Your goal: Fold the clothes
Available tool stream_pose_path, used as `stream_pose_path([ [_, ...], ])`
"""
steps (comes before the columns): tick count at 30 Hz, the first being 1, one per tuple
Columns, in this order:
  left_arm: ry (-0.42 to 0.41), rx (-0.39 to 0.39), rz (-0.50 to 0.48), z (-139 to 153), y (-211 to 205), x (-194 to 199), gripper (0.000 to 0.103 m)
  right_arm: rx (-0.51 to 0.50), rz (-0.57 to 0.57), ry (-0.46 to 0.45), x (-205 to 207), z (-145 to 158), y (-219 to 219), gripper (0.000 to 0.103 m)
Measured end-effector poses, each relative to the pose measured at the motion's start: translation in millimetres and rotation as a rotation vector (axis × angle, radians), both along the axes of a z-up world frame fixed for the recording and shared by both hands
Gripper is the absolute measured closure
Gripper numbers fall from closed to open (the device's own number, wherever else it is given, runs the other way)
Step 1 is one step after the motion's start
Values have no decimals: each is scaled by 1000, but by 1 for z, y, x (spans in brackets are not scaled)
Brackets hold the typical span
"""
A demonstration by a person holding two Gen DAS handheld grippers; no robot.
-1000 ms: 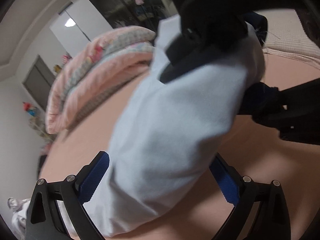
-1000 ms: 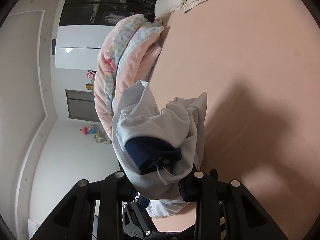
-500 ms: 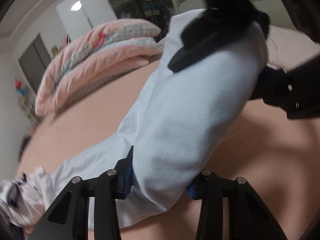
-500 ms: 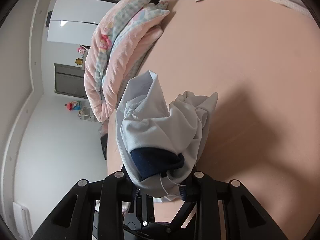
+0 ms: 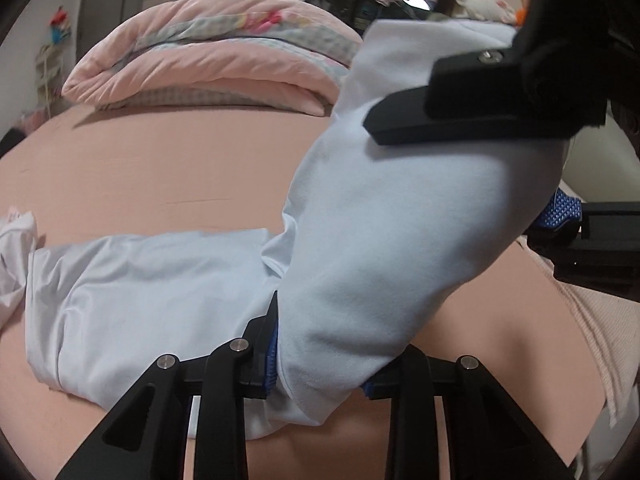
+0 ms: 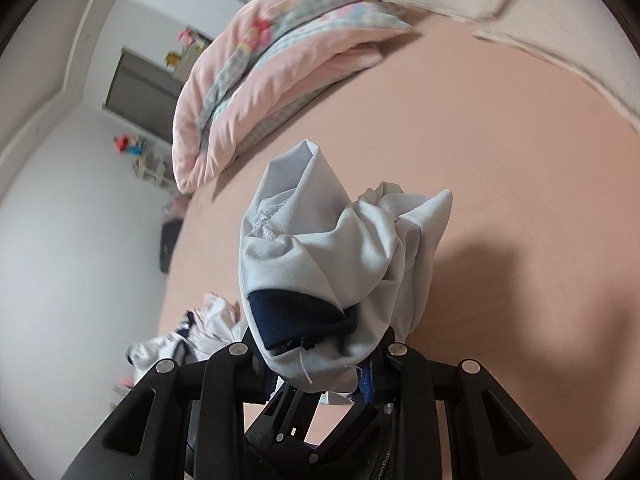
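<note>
While the left wrist view a second back showed the left claw (image 5: 316,368) wide open around the pale blue garment (image 5: 384,248), its jaws are now closing with the cloth pinched between the blue pads, so that end counts as gripped. Rest of the garment trails left, flat on the pink bed (image 5: 140,168); the raised part runs up to the right claw (image 5: 472,120), which clamps it near the top right of the same view. Folded quilt (image 5: 216,52) sits at the far edge of the bed, well apart from the work. Right wrist view: right claw (image 6: 316,364) is narrow, same as before, bunched light cloth and a navy trim (image 6: 296,320) wadded between its jaws, bundle held clear above the bed (image 6: 500,160). A second crumpled white piece (image 6: 192,336) lies low left. My read: with both ends now held, the garment can be lifted and spread out; the fold itself is not yet started.
</note>
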State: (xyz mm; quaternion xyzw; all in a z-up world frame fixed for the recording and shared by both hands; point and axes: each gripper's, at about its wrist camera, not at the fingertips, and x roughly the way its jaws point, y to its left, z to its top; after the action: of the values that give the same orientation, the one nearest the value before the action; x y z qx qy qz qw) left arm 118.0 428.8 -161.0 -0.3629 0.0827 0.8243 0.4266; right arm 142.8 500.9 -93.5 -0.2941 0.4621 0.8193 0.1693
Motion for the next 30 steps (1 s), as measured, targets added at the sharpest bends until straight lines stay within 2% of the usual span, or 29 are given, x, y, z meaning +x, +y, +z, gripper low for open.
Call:
stream_pose_path([
  [5,-44,51,40,6,-16,-11,76,42,54,-39,-23,11,-13,74],
  [10,-129,136,84,9,-36,-23,76,105,127,-90,-46,22,-28,74],
  [17,-181,228,153,20,-64,-35,76,198,221,-166,-87,36,-57,74],
  [23,-321,335,193,17,-90,-57,76,246,291,-195,-111,40,-79,74],
  [30,-347,349,211,18,-106,-67,76,233,369,-211,-135,35,-97,74],
])
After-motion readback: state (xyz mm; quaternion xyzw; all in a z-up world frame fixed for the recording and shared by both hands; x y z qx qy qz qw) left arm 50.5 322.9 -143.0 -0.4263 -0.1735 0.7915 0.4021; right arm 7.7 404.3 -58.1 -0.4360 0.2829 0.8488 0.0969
